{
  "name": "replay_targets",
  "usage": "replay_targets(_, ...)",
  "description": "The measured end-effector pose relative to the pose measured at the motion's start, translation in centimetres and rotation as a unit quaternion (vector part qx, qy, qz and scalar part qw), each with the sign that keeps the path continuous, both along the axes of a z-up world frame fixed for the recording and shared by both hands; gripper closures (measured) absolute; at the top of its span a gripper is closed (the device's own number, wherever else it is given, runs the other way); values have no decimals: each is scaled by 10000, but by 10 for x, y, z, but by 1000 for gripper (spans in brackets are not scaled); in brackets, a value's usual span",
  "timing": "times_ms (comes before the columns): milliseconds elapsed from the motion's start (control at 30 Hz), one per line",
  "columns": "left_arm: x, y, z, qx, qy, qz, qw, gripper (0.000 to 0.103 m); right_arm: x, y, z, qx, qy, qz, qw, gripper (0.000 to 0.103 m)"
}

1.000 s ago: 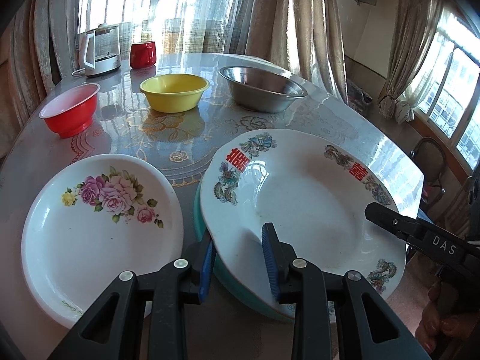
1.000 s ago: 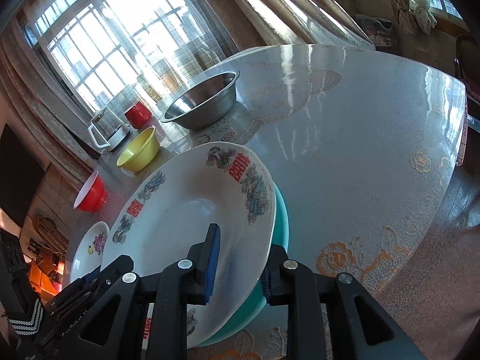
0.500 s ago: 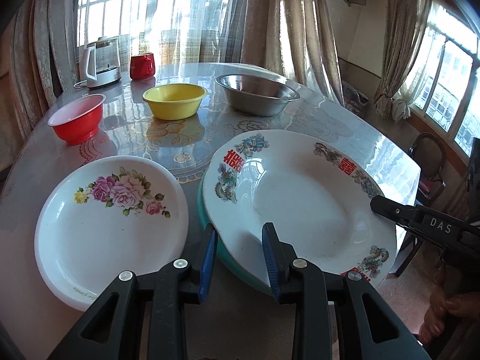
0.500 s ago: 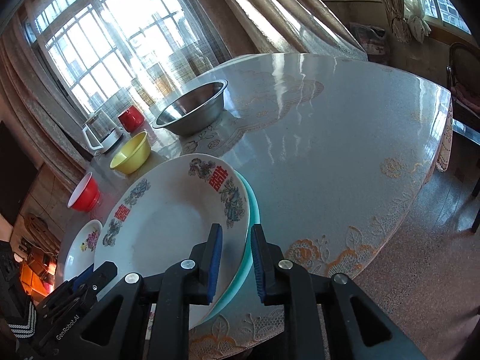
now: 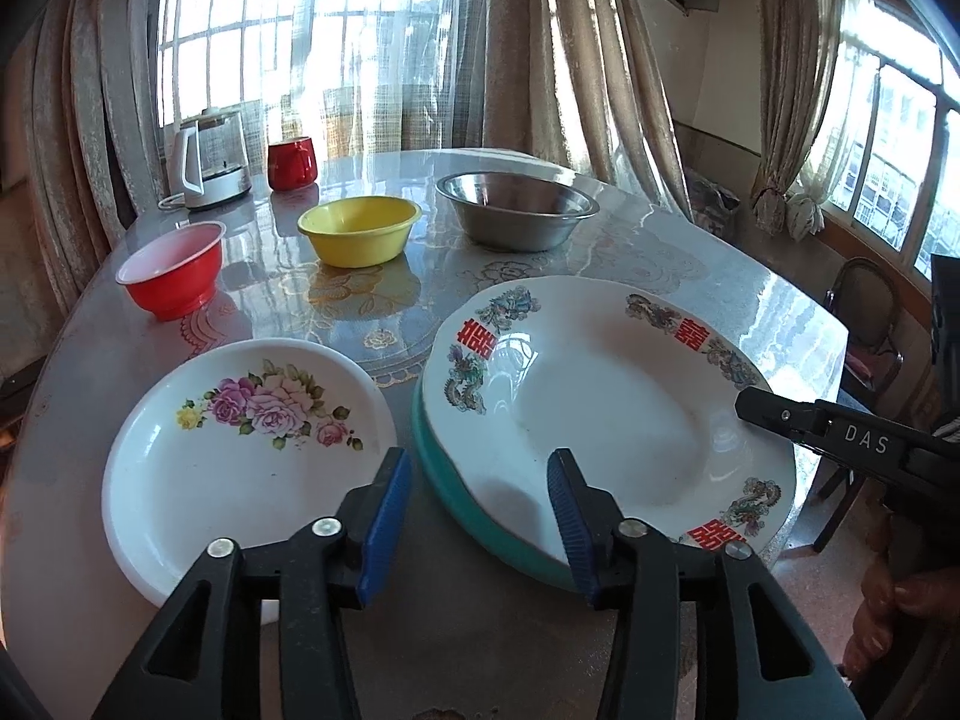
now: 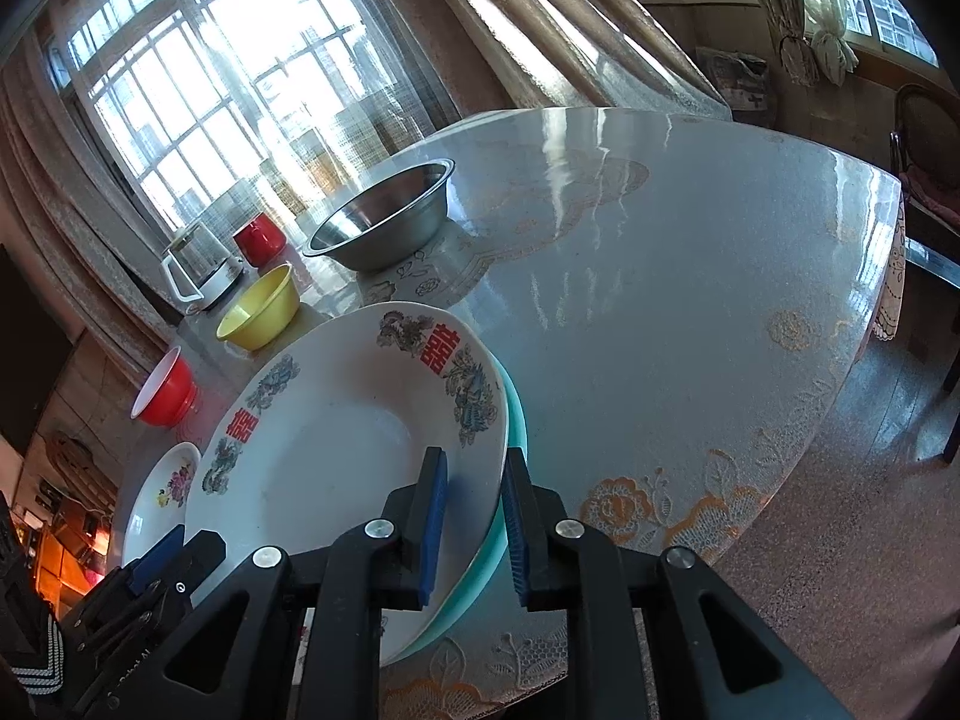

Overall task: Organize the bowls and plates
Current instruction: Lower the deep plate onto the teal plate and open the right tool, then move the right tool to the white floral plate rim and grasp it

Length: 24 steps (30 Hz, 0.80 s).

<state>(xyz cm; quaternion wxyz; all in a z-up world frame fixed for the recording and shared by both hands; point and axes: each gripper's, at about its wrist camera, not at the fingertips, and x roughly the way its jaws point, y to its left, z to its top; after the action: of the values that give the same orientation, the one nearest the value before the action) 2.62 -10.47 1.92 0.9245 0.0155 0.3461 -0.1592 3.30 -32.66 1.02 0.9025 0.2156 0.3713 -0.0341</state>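
Table (image 5: 540,648) | left gripper (image 5: 480,516) open | right gripper (image 6: 474,516) straddling dragon plate (image 6: 336,456) rim

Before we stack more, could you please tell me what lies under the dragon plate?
A teal dish lies under the dragon plate; only its rim shows along the near-left edge. Its middle is covered, so anything beneath cannot be seen.

Both tongs low and level, fingers pointing forward.

The left tongs (image 5: 477,501) have their jaws spread wide with nothing between the blue pads (image 5: 384,516). The right tongs (image 6: 474,516) have a narrower gap, its pads (image 6: 433,525) apart. The person's right hand (image 5: 894,606) grips the handle.
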Motion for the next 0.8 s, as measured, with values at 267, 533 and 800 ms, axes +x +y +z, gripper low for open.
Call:
replay_targets(267, -17, 30, 4, -109, -229, 99, 9996, 25, -9, -10, -1, 142, -37, -345, 9993, 72)
replay_targets(533, -23, 69, 2, -430, -167, 528, 9975, 22, -21, -8, 14, 42, -319, -495, 9983, 71)
replay_targets(800, -18, 105, -5, -680, 21, 1050, 9921, 22, -19, 11, 26, 28, -424, -229, 9988, 71)
